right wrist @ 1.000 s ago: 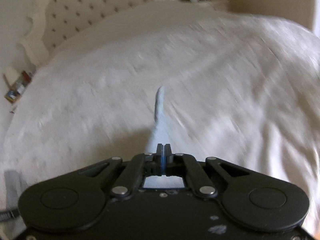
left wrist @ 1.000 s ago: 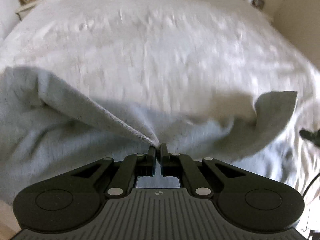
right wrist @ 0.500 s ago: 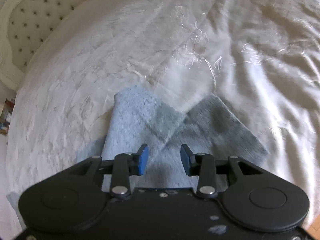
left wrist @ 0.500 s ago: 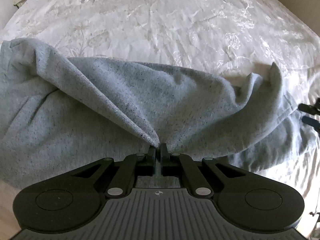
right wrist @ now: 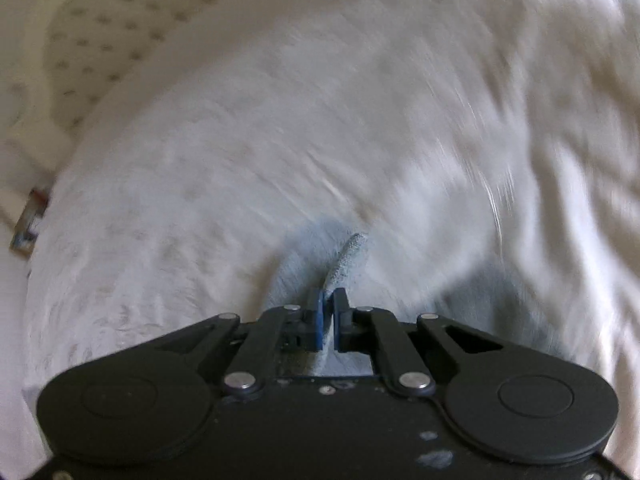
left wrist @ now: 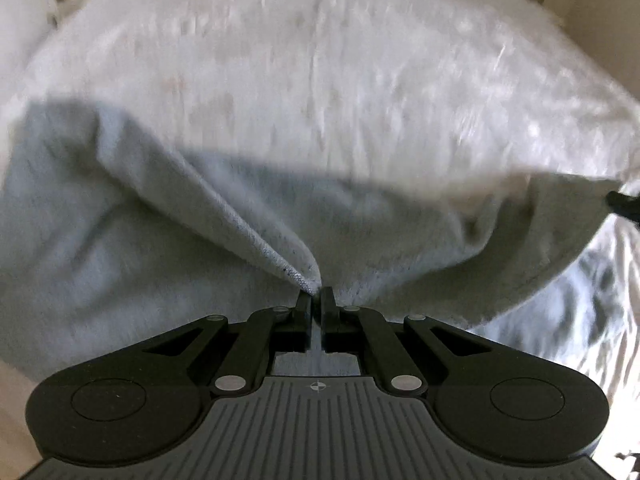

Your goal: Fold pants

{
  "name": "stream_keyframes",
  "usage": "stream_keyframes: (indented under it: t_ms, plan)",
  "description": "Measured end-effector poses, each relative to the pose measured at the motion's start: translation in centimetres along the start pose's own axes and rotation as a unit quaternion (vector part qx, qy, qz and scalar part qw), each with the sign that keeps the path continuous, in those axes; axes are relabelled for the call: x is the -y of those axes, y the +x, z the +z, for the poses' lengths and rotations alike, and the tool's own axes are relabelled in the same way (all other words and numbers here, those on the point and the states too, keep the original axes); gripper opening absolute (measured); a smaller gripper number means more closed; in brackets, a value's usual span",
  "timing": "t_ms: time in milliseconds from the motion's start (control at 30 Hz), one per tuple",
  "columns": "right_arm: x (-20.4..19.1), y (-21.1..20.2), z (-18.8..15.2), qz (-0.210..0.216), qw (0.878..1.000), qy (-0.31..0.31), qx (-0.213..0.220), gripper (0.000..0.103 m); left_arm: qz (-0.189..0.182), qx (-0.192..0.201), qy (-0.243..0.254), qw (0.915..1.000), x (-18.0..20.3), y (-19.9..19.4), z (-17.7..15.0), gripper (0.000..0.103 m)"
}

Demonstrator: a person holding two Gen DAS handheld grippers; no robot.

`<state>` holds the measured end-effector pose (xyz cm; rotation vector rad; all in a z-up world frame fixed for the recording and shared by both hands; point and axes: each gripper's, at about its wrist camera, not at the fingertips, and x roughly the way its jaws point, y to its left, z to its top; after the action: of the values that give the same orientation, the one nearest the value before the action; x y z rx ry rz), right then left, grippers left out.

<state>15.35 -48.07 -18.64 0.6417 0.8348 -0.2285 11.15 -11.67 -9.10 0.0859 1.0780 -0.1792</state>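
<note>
The grey sweatpants point(left wrist: 168, 248) hang in a wide sagging sheet over the white bed. My left gripper point(left wrist: 317, 295) is shut on a pinched fold of their edge, and the cloth stretches away to the right, where the tip of the right gripper point(left wrist: 622, 204) shows. In the right wrist view my right gripper point(right wrist: 328, 300) is shut on another part of the pants point(right wrist: 348, 256), with a small flap sticking up between the fingers. Both views are motion-blurred.
A white embossed bedspread point(left wrist: 340, 80) fills both views. A tufted cream headboard point(right wrist: 96, 48) stands at the upper left of the right wrist view. Small items sit on a bedside shelf point(right wrist: 30, 220) at the left edge.
My right gripper, open over the flat pants half a second ago, has shut on the cloth and lifted it. The left gripper kept its hold and rose with the pants.
</note>
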Motion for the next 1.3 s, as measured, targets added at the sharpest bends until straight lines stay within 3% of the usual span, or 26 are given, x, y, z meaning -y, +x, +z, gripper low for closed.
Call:
stream_keyframes:
  t_ms: [100, 167, 233, 333, 433, 600, 733, 900, 967, 1200, 1300]
  plan:
    - [-1.1, -5.3, 0.9, 0.012, 0.996, -0.043, 0.071, 0.006, 0.001, 0.049, 0.036, 0.9981, 1.0, -2.8, -0.5, 0.004]
    - [-0.3, -8.3, 0.1, -0.002, 0.994, -0.051, 0.096, 0.006, -0.005, 0.042, 0.047, 0.998, 1.3, -2.7, -1.5, 0.004]
    - [1.8, -8.5, -1.7, -0.033, 0.996, -0.042, 0.068, 0.006, -0.006, -0.002, 0.048, 0.9988, 1.6, -0.5, -2.6, 0.004]
    - [5.2, -5.3, -5.3, -0.099, 0.994, -0.031, -0.021, 0.006, 0.001, -0.058, 0.043, 0.9974, 2.0, 3.2, -4.0, 0.004]
    - [6.6, -2.9, -7.8, -0.132, 0.988, -0.023, -0.071, 0.006, 0.009, -0.074, 0.038, 0.9965, 2.5, 4.6, -4.4, 0.003]
    - [5.5, -4.0, -7.3, -0.114, 0.991, -0.04, -0.047, 0.006, 0.001, -0.055, 0.036, 0.9978, 2.6, 3.8, -3.6, 0.003]
    - [5.0, -6.3, -5.9, -0.119, 0.991, -0.057, 0.003, 0.005, -0.012, -0.018, 0.04, 0.9989, 3.8, 2.5, -3.3, 0.004]
    - [7.4, -3.3, -6.2, -0.151, 0.986, -0.038, -0.061, 0.005, 0.008, -0.085, 0.028, 0.9959, 4.1, 5.4, -4.3, 0.005]
    - [7.3, -3.0, -6.5, -0.151, 0.985, -0.054, -0.068, 0.006, 0.01, -0.101, 0.019, 0.9946, 3.6, 5.8, -4.6, 0.006]
    - [7.5, -2.3, -6.2, -0.154, 0.982, -0.069, -0.09, 0.01, -0.02, -0.122, -0.016, 0.9922, 1.9, 5.8, -4.7, 0.01]
    - [6.5, -3.5, -5.8, -0.172, 0.979, -0.083, -0.066, 0.015, -0.015, -0.118, -0.022, 0.9927, 1.4, 5.0, -4.9, 0.01]
